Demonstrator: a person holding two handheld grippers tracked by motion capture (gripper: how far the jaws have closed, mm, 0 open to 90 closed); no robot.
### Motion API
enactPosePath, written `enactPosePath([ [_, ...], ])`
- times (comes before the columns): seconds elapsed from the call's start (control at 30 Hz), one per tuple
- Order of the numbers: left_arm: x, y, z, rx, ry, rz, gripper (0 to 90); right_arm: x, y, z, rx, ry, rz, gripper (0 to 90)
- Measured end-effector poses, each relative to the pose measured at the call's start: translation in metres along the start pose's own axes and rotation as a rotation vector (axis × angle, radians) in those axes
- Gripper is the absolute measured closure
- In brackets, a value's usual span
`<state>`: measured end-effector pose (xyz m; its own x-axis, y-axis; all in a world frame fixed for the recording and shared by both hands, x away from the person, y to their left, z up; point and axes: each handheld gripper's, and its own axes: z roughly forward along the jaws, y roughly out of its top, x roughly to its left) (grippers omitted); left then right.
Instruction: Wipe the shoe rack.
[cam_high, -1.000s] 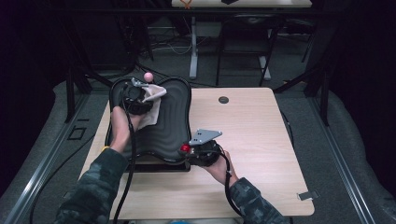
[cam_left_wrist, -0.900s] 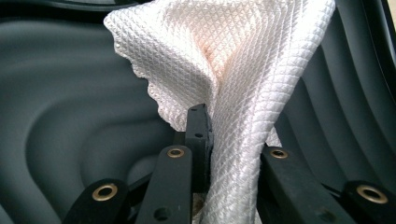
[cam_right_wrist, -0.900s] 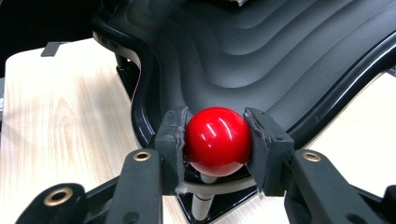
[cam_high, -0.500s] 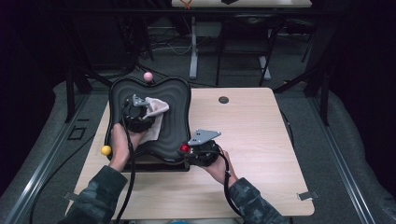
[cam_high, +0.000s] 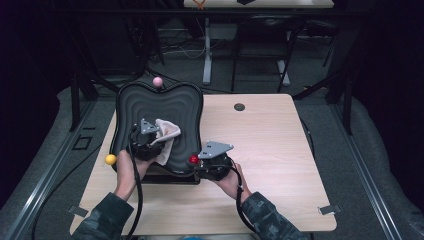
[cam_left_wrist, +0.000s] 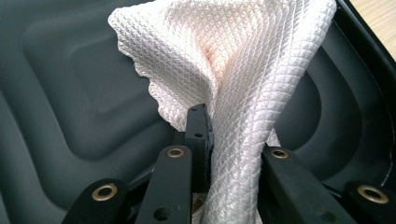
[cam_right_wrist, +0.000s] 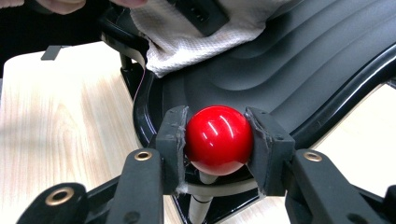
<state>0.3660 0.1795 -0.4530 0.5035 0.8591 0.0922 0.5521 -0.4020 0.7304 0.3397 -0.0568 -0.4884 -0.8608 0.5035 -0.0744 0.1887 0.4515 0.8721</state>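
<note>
- Dim room, grey floor, and a pale wooden desk (cam_high: 260, 150) carrying everything I work on.
- My left jaws (cam_left_wrist: 229, 140) are clenched on a cream waffle-weave cloth (cam_left_wrist: 233, 60), the fabric pinched between them and fanning out above.
- That cloth lies on the near left part of the black ridged tray (cam_high: 165, 107).
- My right jaws (cam_right_wrist: 218, 140) are grasping a red ball (cam_right_wrist: 218, 139), one pad on each side of it.
- The red ball sits on a short stem at the tray's near edge, just beside the cloth.
- A yellow ball (cam_high: 110, 159) stands at the tray's near left corner, a pink ball (cam_high: 157, 81) at its far edge.
- A small dark disc (cam_high: 239, 106) lies well apart on the desk.
</note>
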Motion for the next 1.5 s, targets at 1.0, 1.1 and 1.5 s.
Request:
enactPosePath([
  [1.0,0.012,0.045,0.019,-0.051,0.027,0.005,79.1,0.001,0.001,0.004,0.000,0.016,-0.009,60.1],
  [1.1,0.018,0.059,0.024,-0.054,0.042,0.002,79.0,0.001,0.001,0.004,-0.003,0.018,-0.011,60.1],
  [1.5,0.033,0.097,0.037,-0.057,0.089,-0.017,78.6,0.001,0.001,0.004,0.000,0.017,-0.015,60.1],
])
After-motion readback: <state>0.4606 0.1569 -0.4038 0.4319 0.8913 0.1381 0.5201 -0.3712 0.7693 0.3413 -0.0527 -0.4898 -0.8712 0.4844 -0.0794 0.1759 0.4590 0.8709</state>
